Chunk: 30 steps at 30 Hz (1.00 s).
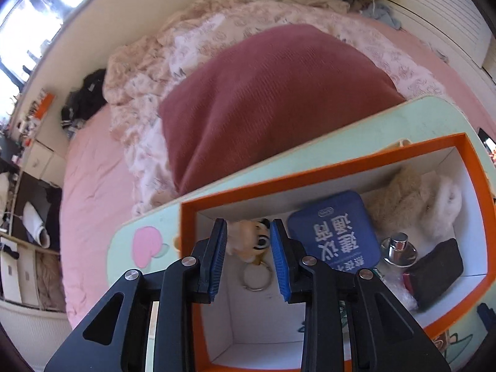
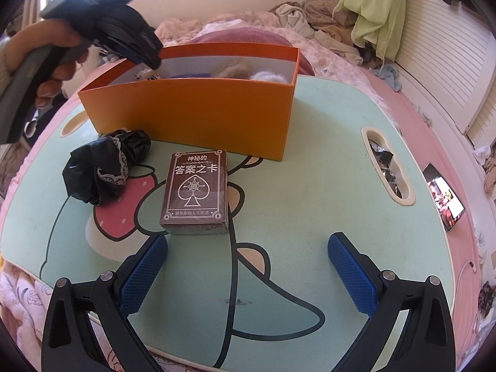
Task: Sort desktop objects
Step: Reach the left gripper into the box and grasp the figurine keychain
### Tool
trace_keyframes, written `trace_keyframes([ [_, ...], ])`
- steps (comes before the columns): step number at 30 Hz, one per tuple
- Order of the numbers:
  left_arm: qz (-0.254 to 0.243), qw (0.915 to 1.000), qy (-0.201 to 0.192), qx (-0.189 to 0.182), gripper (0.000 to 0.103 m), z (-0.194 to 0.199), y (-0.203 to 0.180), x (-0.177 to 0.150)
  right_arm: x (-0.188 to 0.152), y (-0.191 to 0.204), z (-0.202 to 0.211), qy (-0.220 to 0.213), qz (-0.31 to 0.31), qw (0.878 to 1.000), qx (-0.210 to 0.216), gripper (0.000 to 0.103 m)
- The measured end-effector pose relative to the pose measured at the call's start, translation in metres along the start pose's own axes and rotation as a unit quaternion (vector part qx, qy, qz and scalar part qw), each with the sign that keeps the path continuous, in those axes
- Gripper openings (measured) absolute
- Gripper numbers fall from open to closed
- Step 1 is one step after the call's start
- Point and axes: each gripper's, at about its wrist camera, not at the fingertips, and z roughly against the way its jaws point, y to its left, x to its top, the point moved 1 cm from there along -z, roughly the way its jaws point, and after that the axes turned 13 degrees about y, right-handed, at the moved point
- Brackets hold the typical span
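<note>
My left gripper [image 1: 249, 226] is shut on a small tan plush keychain [image 1: 245, 238], whose metal ring [image 1: 255, 277] dangles below the pads. It hangs over the left end of the orange box [image 1: 341, 167]. In the right wrist view, a hand [image 2: 59, 62] holds that gripper [image 2: 148, 59] above the box [image 2: 192, 114]. My right gripper [image 2: 248, 241] stands open low over the green table [image 2: 310, 155], nothing between its fingers. Just beyond it lies a brown card box [image 2: 195, 192]. A crumpled black bag [image 2: 105, 167] lies to its left.
Inside the box lie a blue tin [image 1: 334, 232], a fluffy beige item [image 1: 412, 201], a shiny metal knob [image 1: 398, 248] and a black pouch [image 1: 434, 269]. The table stands on a bed with a dark red pillow [image 1: 279, 99]. A phone [image 2: 446, 204] lies off its right edge.
</note>
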Motion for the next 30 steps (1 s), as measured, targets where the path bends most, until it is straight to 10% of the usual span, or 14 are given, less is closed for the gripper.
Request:
trace_keyframes([
  [15, -0.068, 0.9923, -0.011, 0.103, 0.026, -0.014, -0.018, -0.012, 0.000, -0.001, 0.000, -0.003, -0.007, 1.000, -0.004, 0.103],
  [17, -0.071, 0.9924, -0.020, 0.098, 0.012, -0.010, -0.016, -0.014, 0.000, -0.001, 0.000, -0.003, -0.008, 1.000, -0.004, 0.103],
  [30, -0.039, 0.9967, -0.066, 0.027, 0.000, 0.024, 0.007, -0.025, 0.001, 0.000, 0.000, -0.003, -0.016, 1.000, -0.007, 0.103],
])
